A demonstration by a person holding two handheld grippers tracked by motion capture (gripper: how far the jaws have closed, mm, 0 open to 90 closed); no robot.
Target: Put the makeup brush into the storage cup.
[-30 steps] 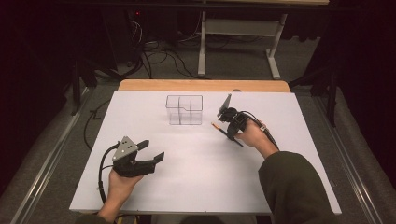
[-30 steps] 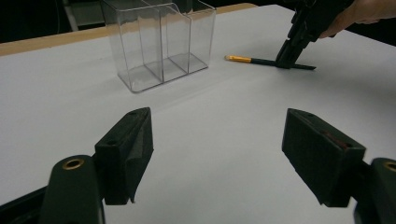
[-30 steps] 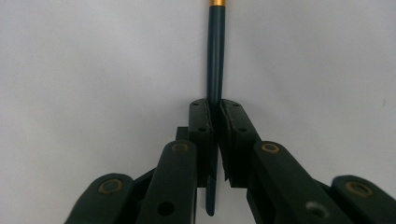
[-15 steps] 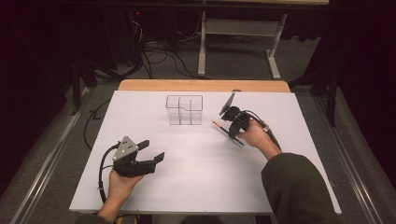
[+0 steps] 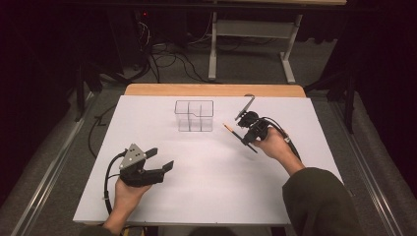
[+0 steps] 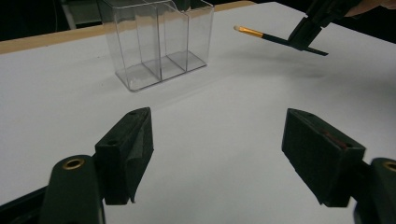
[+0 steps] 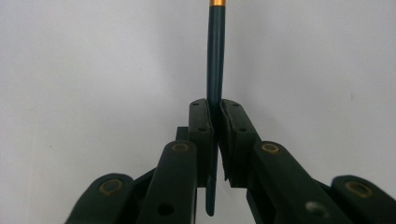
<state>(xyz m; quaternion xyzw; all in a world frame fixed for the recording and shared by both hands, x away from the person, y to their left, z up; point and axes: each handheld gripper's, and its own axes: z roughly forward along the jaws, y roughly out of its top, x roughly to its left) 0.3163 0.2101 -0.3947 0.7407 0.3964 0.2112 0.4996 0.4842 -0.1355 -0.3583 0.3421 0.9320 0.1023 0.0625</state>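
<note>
A clear plastic organiser with several compartments stands upright at the table's far middle, empty; the left gripper view has it at upper left. My right gripper is to its right, shut on a thin brush with a dark handle and gold ferrule. The brush tip points toward the organiser, lifted off the table. In the right gripper view the handle runs straight up from between the closed jaws. My left gripper rests open at the near left, its jaws wide apart with nothing between them.
The white tabletop spreads around both hands. A wooden strip runs along its far edge. Beyond it are a table frame and cables on the floor. A cable trails from the left gripper.
My right gripper has drifted slightly to the right with the brush still in it. The left gripper has not moved.
</note>
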